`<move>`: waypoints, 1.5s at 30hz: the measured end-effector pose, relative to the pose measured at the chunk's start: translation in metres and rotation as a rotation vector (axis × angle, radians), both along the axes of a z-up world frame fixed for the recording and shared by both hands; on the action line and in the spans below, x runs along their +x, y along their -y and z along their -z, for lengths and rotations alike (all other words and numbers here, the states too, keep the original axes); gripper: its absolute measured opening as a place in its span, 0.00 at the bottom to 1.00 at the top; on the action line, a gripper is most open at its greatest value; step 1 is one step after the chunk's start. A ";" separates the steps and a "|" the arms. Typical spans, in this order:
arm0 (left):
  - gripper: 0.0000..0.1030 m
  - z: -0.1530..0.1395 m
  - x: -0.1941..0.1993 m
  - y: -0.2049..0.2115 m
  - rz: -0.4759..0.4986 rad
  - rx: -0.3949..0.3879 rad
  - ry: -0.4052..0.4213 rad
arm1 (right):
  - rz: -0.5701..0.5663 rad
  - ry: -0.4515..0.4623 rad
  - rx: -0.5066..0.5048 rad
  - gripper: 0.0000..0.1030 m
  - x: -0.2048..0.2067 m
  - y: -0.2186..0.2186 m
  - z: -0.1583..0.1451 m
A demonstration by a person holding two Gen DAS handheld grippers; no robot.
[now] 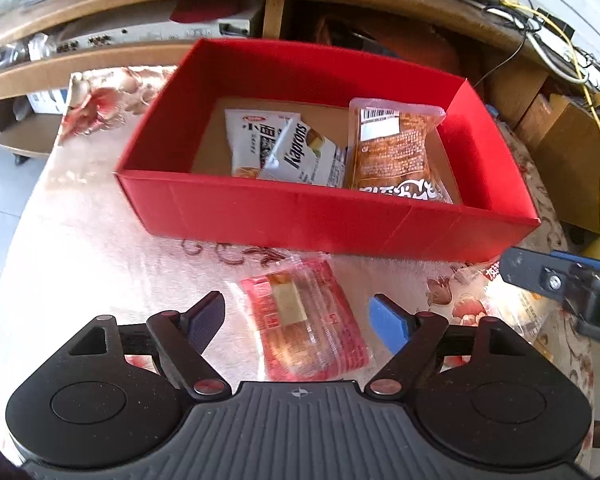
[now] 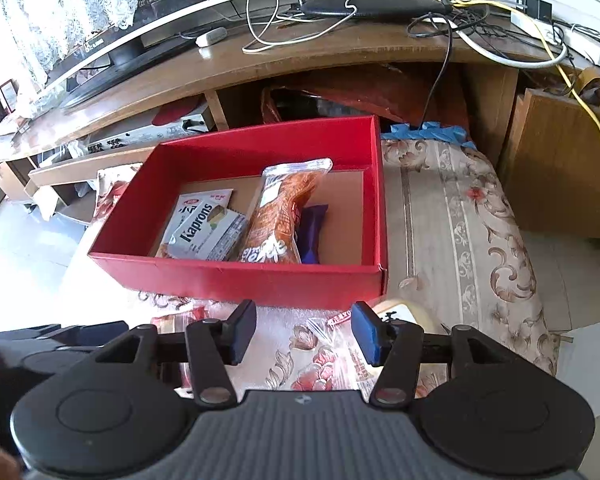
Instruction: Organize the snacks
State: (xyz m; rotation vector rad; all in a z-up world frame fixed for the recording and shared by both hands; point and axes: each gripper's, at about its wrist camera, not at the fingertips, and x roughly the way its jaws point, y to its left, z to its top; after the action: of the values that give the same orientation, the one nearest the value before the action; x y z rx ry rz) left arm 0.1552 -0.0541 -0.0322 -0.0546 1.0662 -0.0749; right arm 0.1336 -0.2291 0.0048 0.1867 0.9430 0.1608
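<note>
Our left gripper, jaws wide and empty, straddles the red wafer packet at lower centre, just below the red box; its long axis runs up-frame between the pads; glossy, crinkled film; our right gripper stands narrower, holding nothing.

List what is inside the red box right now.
The red box holds a Kaprons pack over a white packet, a brown packet, and a purple wrapper partly hidden beneath it.
</note>
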 end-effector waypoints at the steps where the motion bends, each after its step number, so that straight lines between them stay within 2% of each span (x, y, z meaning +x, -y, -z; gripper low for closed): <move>1: 0.82 0.003 0.002 0.003 0.000 0.006 -0.001 | -0.001 -0.003 0.001 0.50 0.000 0.001 0.001; 3: 0.82 0.010 0.004 0.007 -0.003 0.024 -0.011 | -0.002 -0.007 0.002 0.50 0.001 0.003 0.002; 6: 0.71 0.021 0.005 0.005 -0.022 0.028 -0.041 | -0.005 -0.014 -0.001 0.50 0.002 0.007 0.005; 7: 0.69 0.021 0.003 0.004 -0.021 0.029 -0.033 | -0.004 -0.018 -0.002 0.50 0.001 0.009 0.006; 8: 0.62 0.019 0.002 0.002 -0.018 0.035 -0.032 | -0.001 -0.022 -0.004 0.50 0.001 0.012 0.007; 9: 0.62 0.018 0.000 0.000 -0.014 0.032 -0.034 | 0.004 -0.028 -0.007 0.50 0.001 0.015 0.008; 15: 0.61 0.014 -0.016 -0.011 0.006 0.040 -0.036 | 0.025 -0.042 -0.004 0.50 -0.011 0.027 0.009; 23: 0.61 0.007 -0.031 -0.029 0.016 0.015 -0.032 | 0.067 -0.086 -0.007 0.50 -0.036 0.040 0.018; 29: 0.61 0.006 -0.030 -0.033 0.021 -0.007 -0.033 | 0.182 -0.101 0.054 0.52 -0.021 0.066 0.018; 34: 0.61 0.006 -0.028 -0.031 0.034 -0.030 -0.039 | 0.076 -0.111 0.002 0.55 0.007 0.055 0.022; 39: 0.61 0.009 -0.026 -0.024 0.055 -0.040 -0.055 | 0.022 -0.147 -0.019 0.64 0.031 0.049 0.036; 45: 0.61 0.011 -0.026 -0.021 0.080 -0.045 -0.065 | -0.103 -0.174 -0.058 0.79 0.049 0.034 0.045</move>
State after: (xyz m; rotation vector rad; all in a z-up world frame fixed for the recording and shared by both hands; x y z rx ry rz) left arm 0.1287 -0.0331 -0.0427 -0.0558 1.1312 -0.1704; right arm 0.1822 -0.2635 -0.0397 0.0999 1.1298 0.2141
